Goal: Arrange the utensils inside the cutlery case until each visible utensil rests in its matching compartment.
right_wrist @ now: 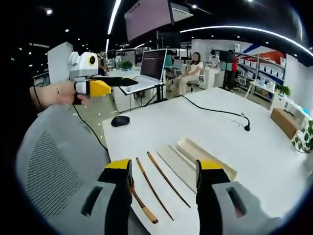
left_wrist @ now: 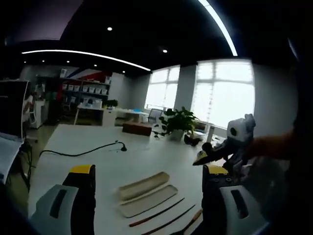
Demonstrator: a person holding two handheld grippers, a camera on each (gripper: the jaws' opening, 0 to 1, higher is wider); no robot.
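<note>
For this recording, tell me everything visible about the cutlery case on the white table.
The cutlery case lies open as two long, pale beige pieces side by side on the white table: a flatter strip and a shallow trough-like half, plastic by its look. Both look empty. Two thin brown chopsticks lie beside it, apart from it, roughly parallel. No gripper touches it. In the left gripper view it sits between the jaws.
</note>
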